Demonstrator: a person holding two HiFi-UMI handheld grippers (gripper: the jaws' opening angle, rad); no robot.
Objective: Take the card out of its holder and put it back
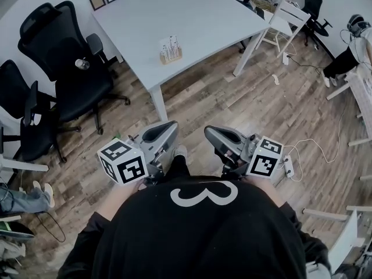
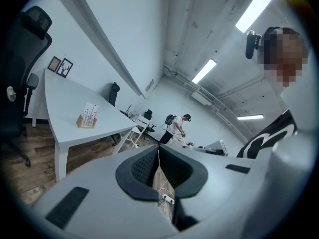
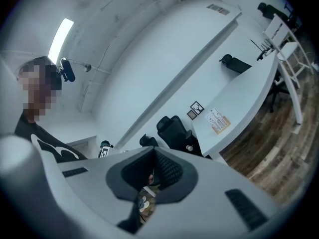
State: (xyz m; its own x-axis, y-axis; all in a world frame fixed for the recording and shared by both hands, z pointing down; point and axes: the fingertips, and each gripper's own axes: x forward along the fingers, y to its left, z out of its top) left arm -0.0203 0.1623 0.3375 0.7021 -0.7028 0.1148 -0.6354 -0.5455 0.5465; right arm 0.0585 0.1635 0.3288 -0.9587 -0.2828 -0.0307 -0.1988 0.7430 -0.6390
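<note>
The person is standing well back from the white worktop (image 1: 192, 16), holding the left gripper (image 1: 167, 127) and the right gripper (image 1: 213, 131) level and close to the body. Both pairs of jaws are resting closed on nothing, probably because nothing is within reach to grasp. The card (image 1: 170, 43) is standing upright in its wooden holder (image 1: 171, 56) near the worktop's near edge, well apart from both grippers, so the task is looking not yet begun, and closing that gap is likely coming first.

Left gripper (image 2: 159, 152) jaws together, nothing between. Wooden holder (image 2: 86, 123), probably holding a card (image 2: 90, 111), stands on white table (image 2: 60, 96), well apart.
</note>
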